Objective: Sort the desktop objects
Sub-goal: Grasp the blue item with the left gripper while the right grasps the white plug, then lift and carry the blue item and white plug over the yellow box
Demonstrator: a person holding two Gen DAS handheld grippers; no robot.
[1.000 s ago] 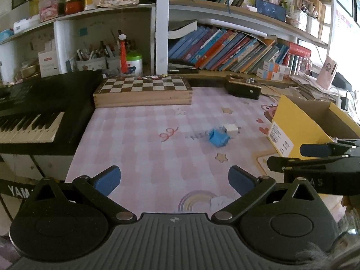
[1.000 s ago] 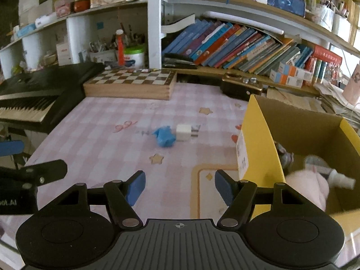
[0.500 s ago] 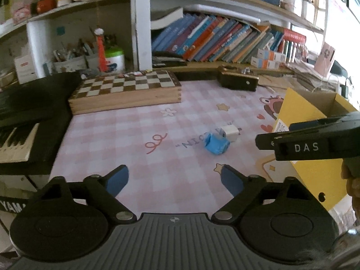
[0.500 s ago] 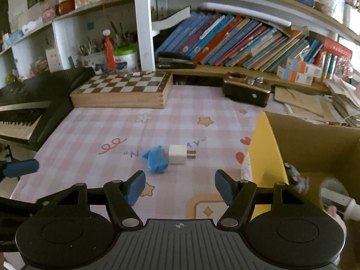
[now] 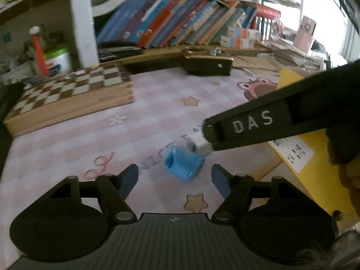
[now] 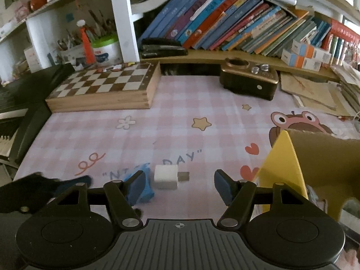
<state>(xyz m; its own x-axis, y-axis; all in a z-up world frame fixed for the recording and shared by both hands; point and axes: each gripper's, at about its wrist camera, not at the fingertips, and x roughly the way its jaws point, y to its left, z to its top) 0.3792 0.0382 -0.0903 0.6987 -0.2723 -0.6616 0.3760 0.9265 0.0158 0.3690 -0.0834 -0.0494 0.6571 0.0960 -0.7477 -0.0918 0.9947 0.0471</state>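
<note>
Bookshelves packed with leaning books (image 6: pixel 225 20) ran along the far side, above a bench covered by a pink checked cloth (image 6: pixel 175 117) printed with stars, hearts and a cartoon frog. At the far left of the bench lay a wooden chessboard (image 6: pixel 105 87), with a black keyboard (image 6: pixel 13 117) beyond its left edge, and a small brown box with knobs (image 6: pixel 249 78) sat at the far right. A yellow cardboard box (image 6: pixel 290 168) stood at the near right, open at the top. Near the middle of the cloth lay a white plug (image 6: pixel 166 176) with its prongs pointing right, and a blue toy (image 5: pixel 183 165) lay just beside it on the left. In the right wrist view the right tool (image 6: pixel 177 183) was spread wide and held nothing, with the plug sitting between its two blue fingertips (image 6: pixel 221 185) and the blue toy partly hidden behind the left finger. In the left wrist view the left tool (image 5: pixel 173 180) was likewise wide open and empty, the blue toy lying just ahead of the gap between its fingers. From that view the right tool's black finger (image 5: pixel 258 128), marked DAS, reached in from the right and overlapped the plug (image 5: pixel 199 144).
</note>
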